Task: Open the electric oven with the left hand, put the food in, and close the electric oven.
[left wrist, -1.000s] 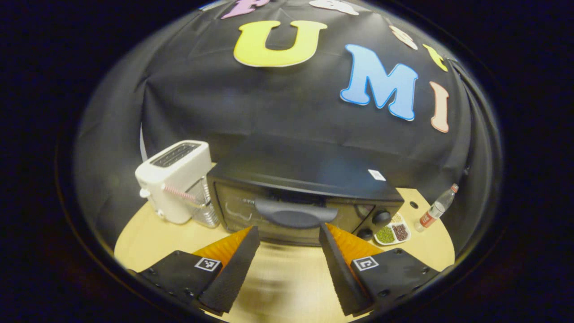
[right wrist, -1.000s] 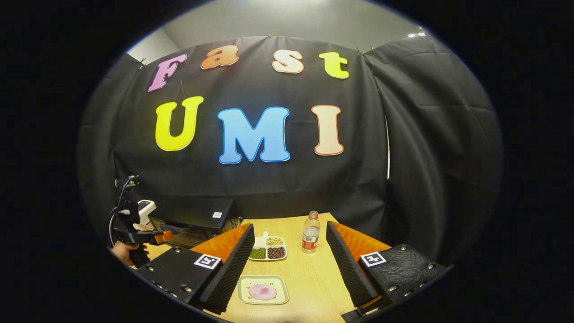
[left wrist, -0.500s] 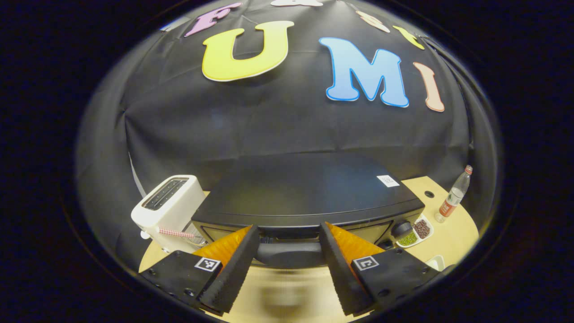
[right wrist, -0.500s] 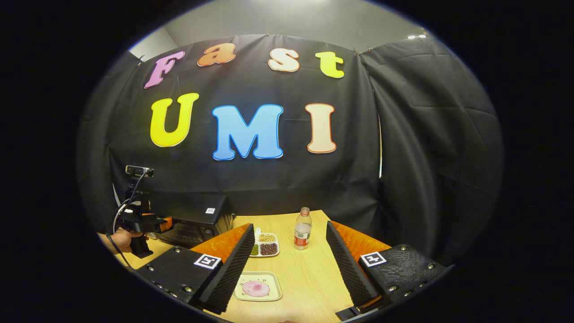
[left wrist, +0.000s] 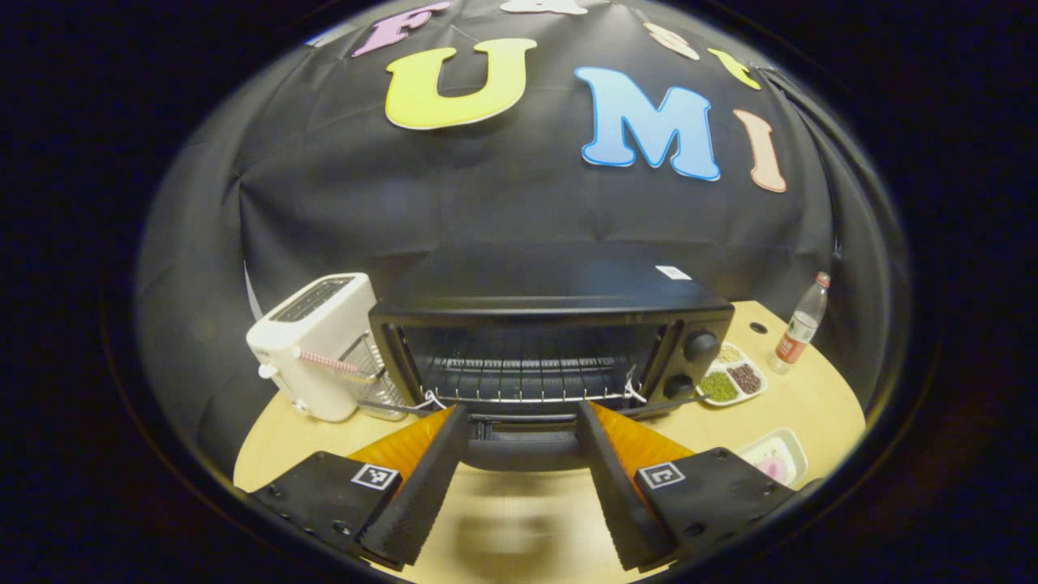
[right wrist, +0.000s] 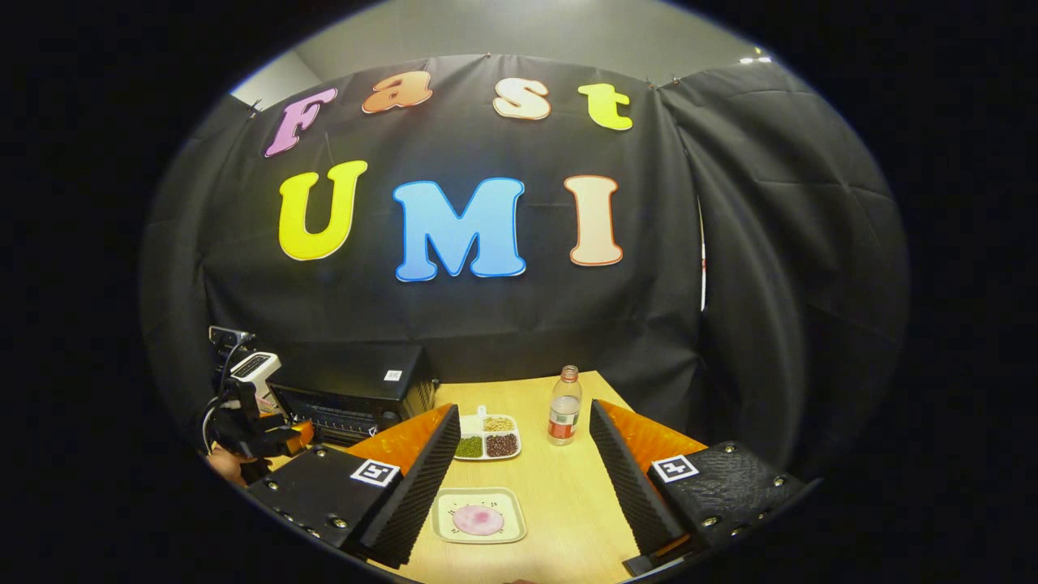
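Left tongs [left wrist: 519, 487] carry square tag markers, screws, ribbed wedge fingers.

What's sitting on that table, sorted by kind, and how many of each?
Appliances: 2, the electric oven and a white toaster
Dishes: 2, the food tray and a divided bean dish
Bottles: 1, a bottle
Glasses: 1, a ribbed glass
Total: 6

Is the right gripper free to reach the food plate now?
Probably yes. The right gripper is open with the plate lying just ahead between its fingers on bare table; nothing stands between them.
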### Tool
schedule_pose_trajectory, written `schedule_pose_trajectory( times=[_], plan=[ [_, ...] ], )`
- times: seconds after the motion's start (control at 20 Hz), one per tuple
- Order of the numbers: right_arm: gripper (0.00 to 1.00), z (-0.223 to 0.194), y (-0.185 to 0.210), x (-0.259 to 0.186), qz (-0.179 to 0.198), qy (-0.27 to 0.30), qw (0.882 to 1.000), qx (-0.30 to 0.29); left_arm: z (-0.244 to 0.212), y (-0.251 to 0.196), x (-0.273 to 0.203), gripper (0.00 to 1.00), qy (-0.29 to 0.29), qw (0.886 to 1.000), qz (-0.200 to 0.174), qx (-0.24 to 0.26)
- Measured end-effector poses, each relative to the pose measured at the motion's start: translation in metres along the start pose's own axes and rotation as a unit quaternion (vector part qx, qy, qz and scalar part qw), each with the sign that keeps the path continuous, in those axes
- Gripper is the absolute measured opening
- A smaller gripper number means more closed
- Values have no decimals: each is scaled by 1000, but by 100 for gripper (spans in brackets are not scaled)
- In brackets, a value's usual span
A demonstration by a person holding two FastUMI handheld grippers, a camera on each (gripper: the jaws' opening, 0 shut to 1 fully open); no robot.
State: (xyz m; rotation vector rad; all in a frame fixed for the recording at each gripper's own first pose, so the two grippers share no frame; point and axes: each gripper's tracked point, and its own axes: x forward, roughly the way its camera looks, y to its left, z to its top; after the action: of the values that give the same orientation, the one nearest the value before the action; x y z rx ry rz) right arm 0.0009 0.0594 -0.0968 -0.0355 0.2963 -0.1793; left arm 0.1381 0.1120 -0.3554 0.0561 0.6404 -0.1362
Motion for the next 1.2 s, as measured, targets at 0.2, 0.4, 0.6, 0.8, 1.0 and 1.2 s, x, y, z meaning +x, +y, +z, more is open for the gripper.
schedule_pose_trajectory(
  times=[0.2, 0.4, 0.6, 0.8, 1.0, 1.2],
  plan=[
    [98, -14, 18, 1, 9, 22, 1000, 5, -36, 2, -8, 92, 14, 1000, -14, -9],
    [98, -26, 35, 2, 12, 40, 999, 7, -67, 1, -9, 91, 29, 999, -30, 5],
    [98, -41, 47, -1, 14, 60, 998, 17, -96, 15, -9, 91, 60, 998, -26, -9],
    [98, -60, 39, 10, 22, 95, 995, -1, -26, 11, -38, 91, -25, 999, -33, 10],
    [98, -116, 22, 42, 69, 210, 975, 1, 78, -3, -97, 91, -139, 989, -40, 16],
    [98, -192, -3, 69, 87, 334, 939, -9, 150, -9, -156, 96, -215, 976, -34, 2]
  ],
)
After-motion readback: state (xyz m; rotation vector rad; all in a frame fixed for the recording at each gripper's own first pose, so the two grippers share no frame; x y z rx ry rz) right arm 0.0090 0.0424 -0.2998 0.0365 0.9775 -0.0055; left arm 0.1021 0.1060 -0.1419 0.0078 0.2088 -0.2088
